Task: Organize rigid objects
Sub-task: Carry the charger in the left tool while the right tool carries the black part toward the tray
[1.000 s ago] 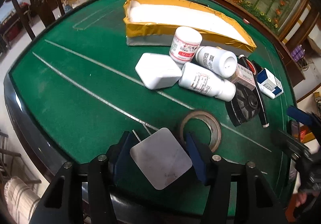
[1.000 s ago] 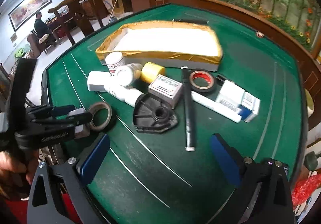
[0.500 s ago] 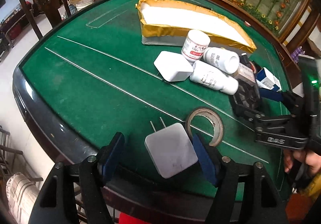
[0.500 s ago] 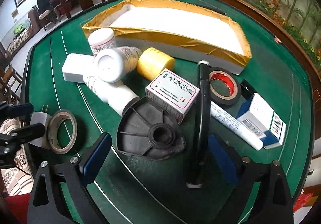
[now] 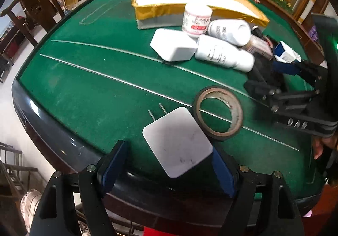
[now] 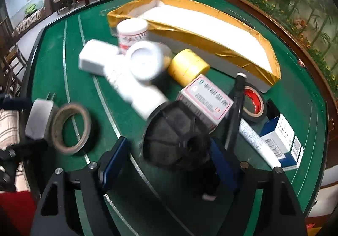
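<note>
Left gripper [image 5: 169, 164] opening, releasing light, stiff charger [image 5: 177, 141]; right gripper [image 6: 169, 160] closing around rigid black disc [image 6: 175, 136], not yet gripping; take its rim.

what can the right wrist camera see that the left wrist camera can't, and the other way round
Only the right wrist view shows the yellow tape roll, the red-cored black tape, and the black plastic disc whole between the right gripper's jaws, which have just been closing. Only the left wrist view shows the charger's two prongs. Both show the white charger, brown tape ring, gold-edged tray and white bottles.
</note>
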A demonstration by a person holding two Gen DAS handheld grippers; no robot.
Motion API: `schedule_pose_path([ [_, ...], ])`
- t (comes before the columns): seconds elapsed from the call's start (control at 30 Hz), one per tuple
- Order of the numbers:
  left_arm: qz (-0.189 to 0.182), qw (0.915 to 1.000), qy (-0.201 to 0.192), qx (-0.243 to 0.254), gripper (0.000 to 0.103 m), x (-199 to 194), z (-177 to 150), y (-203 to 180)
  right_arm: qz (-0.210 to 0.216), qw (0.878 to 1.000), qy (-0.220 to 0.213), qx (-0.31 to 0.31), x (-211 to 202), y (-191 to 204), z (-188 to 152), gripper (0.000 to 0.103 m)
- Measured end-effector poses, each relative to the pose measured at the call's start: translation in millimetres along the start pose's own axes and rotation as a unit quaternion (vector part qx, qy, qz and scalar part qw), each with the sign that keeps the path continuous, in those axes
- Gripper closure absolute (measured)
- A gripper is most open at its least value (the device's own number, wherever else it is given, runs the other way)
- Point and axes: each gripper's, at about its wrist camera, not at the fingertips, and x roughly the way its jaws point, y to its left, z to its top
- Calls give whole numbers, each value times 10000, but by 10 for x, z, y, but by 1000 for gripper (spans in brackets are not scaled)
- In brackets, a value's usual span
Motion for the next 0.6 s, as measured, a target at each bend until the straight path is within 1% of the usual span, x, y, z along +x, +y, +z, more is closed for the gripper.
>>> schedule_pose_path([
  [0.07, -23, 10000, -3, 26, 25, -2, 10, 1, 181, 9996, 30, 193, 39, -69, 43, 30],
  [0.1, -38, 10000, -4, 39, 32, -18, 11, 14, 241, 9992, 82, 305, 46, -118, 56, 34],
  [0.13, -59, 10000, 2, 47, 40, -30, 14, 23, 281, 9989, 124, 360, 47, -136, 69, 34],
  [0.23, -104, 9999, 25, 26, 45, -59, 1, 84, 476, 9979, 138, 415, 26, -168, 17, 34],
  [0.37, -132, 9999, -18, 39, 44, -86, -47, 196, 635, 9968, 143, 462, -25, -179, -79, 33],
  [0.47, -85, 9999, -1, 59, 39, -69, -41, 191, 509, 9979, 118, 392, -26, -105, -97, 32],
  [0.57, -35, 10000, 13, 75, 39, -64, -26, 181, 415, 9984, 119, 378, -18, -66, -104, 31],
  [0.6, -22, 10000, 4, 78, 39, -58, -22, 185, 371, 9984, 109, 404, -18, -62, -102, 33],
])
